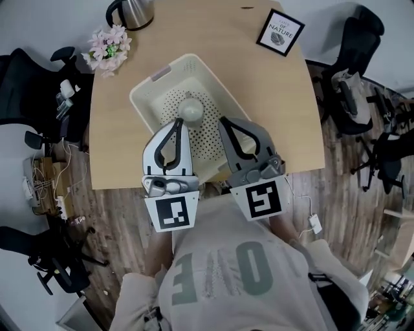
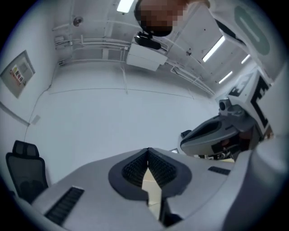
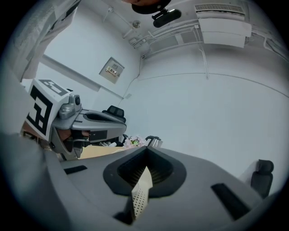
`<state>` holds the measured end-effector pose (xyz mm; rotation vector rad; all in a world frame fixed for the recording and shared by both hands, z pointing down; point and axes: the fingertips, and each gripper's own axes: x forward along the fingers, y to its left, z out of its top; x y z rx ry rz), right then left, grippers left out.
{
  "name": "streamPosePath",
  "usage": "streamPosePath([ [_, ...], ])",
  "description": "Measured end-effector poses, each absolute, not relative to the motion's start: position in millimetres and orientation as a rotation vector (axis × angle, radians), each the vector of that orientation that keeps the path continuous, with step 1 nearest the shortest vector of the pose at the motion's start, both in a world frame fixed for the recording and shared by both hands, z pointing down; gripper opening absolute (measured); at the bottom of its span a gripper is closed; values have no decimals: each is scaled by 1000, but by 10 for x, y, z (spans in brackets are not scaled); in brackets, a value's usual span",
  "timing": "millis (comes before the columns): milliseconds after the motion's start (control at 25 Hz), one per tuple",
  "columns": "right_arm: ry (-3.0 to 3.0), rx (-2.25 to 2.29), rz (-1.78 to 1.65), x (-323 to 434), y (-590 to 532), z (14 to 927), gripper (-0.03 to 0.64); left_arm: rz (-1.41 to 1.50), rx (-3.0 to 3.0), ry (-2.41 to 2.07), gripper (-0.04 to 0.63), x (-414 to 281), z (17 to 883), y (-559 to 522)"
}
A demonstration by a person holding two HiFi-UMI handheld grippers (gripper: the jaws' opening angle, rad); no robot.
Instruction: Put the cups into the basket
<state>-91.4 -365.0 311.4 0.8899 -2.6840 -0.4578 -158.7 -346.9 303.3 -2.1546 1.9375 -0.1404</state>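
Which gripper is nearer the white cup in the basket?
Left. The left gripper sits right beside the cup, at its near side; the right gripper is farther off to its right, over the basket.

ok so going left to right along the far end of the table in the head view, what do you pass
pink flowers → kettle → framed picture

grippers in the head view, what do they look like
Left gripper and right gripper: grey shells with a loop-shaped opening, tapering to a tip, dark ribbed pads. Each carries a white cube with black square markers. The person wears a pale printed shirt.
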Motion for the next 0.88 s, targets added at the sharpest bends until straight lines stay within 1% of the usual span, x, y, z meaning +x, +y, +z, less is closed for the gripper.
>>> streamPosePath([
  [80,-2698,885,-437,-914,-3645,3130,-2,-238,-2116,1917,11,-1564,3067,-3493],
  [320,-2694,887,-422,-902,-3625,3162,-2,-350,-2063,1946,9,-1599,3074,-3548],
  [560,-2687,886,-406,-913,-3625,3210,-2,-520,-1976,1821,9,-1490,3146,-3587],
  [880,-2686,842,-414,-1016,-3572,3244,-2,-554,-2002,1790,9,-1498,3183,-3551],
])
